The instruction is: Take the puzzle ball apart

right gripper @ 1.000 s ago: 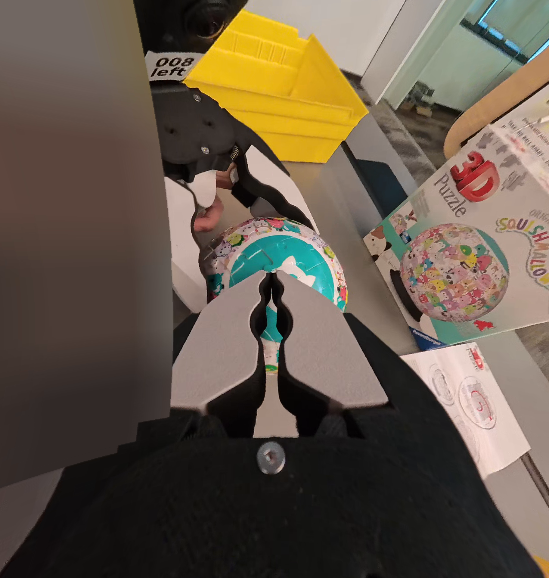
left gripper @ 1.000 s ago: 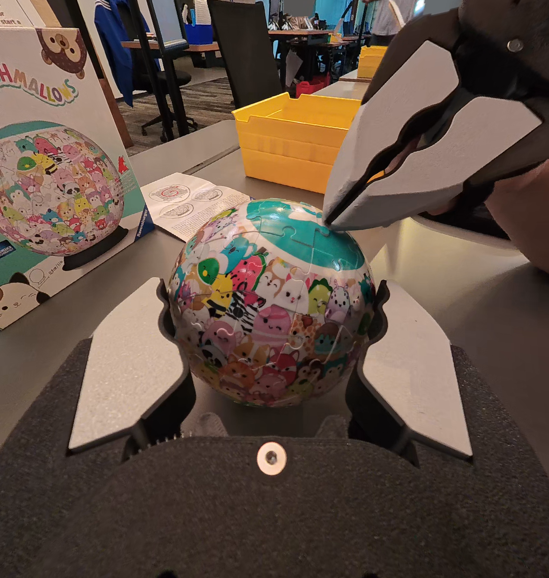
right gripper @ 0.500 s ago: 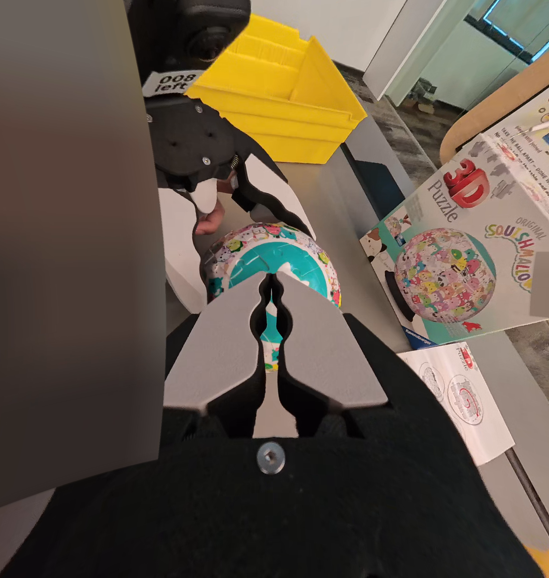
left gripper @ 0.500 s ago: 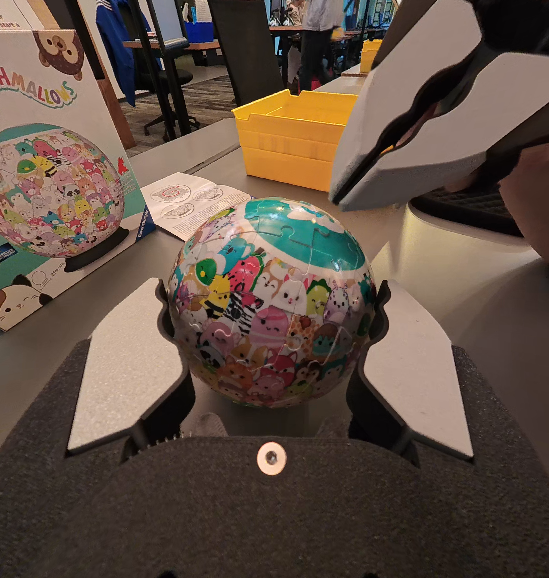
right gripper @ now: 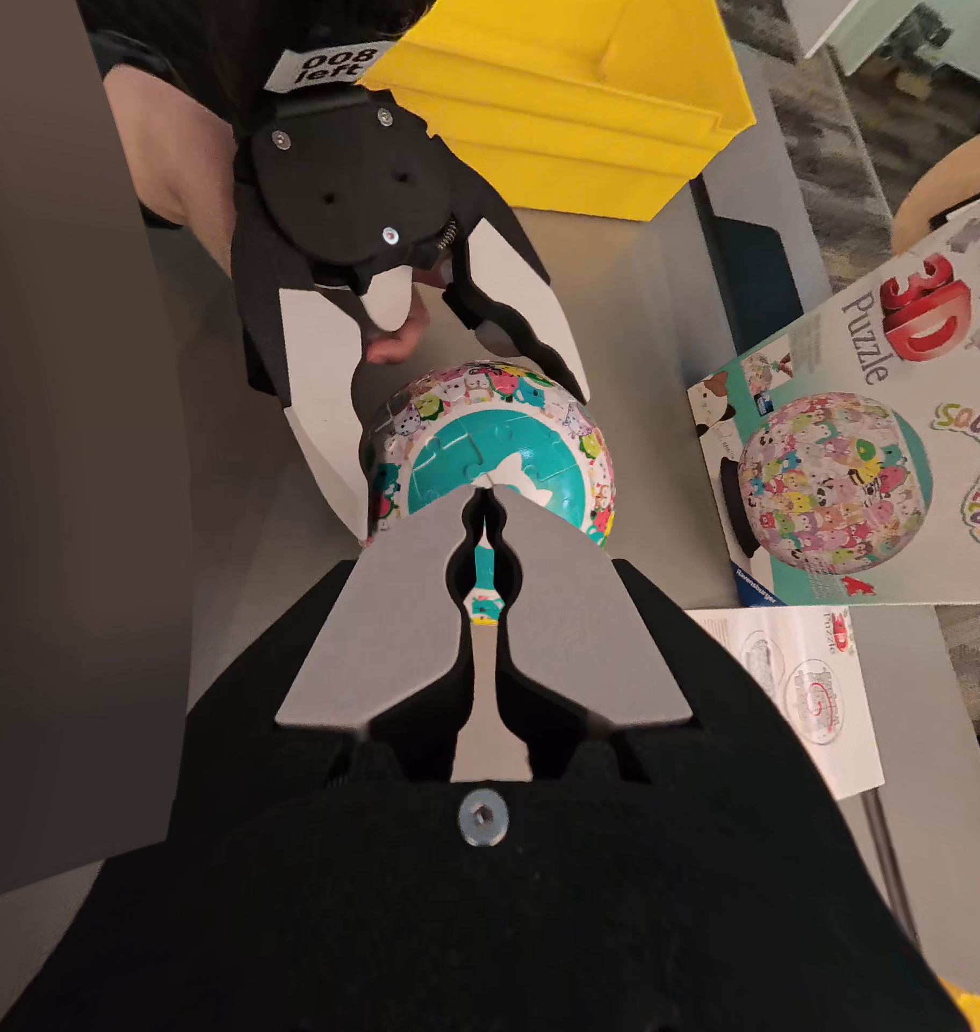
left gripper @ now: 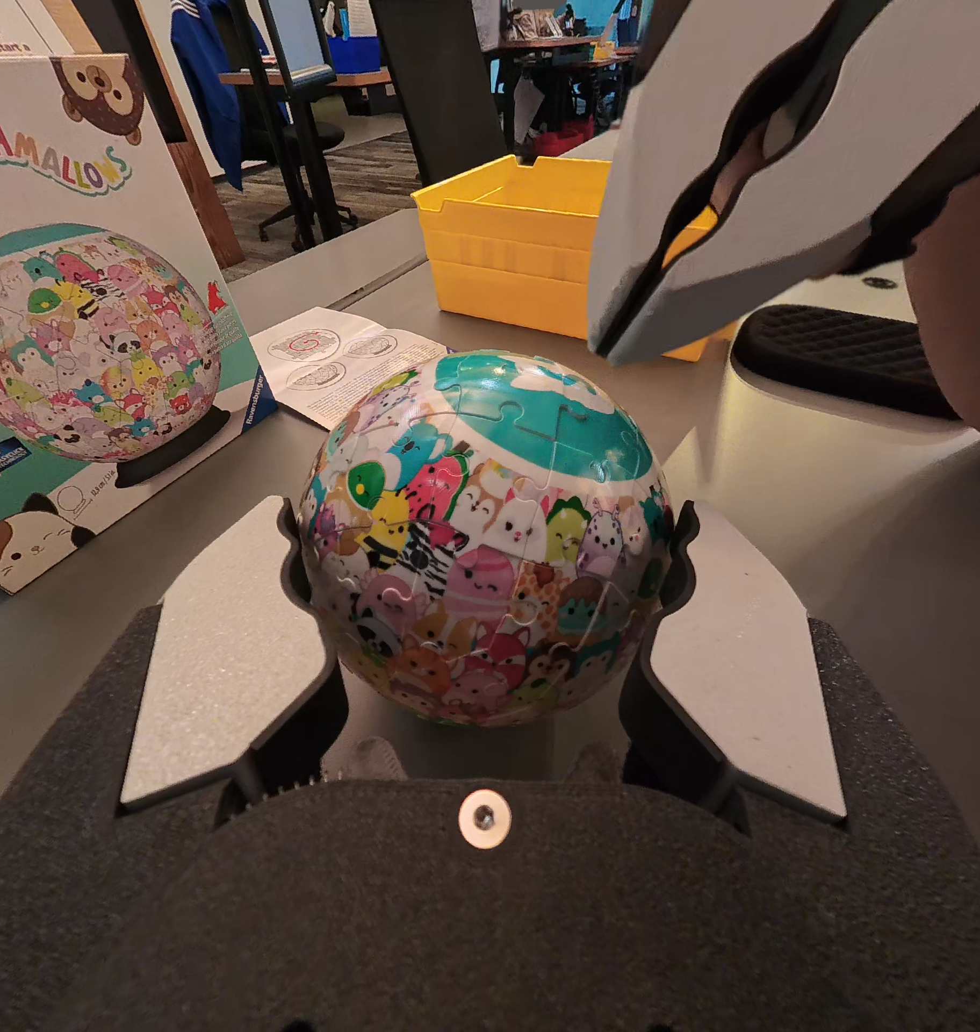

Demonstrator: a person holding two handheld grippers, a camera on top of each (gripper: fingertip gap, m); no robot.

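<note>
the puzzle ball (left gripper: 485, 536) sits whole on the worktop (left gripper: 811, 530), clamped at its sides by the left tongs (left gripper: 485, 558). the right tongs (left gripper: 605, 349) hang pinched narrow and empty above its teal cap; they should likely pry one seam gently.

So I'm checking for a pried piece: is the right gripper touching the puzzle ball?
Apart. The left wrist view shows the shut right gripper hanging above the puzzle ball, with grey table visible between them.
</note>
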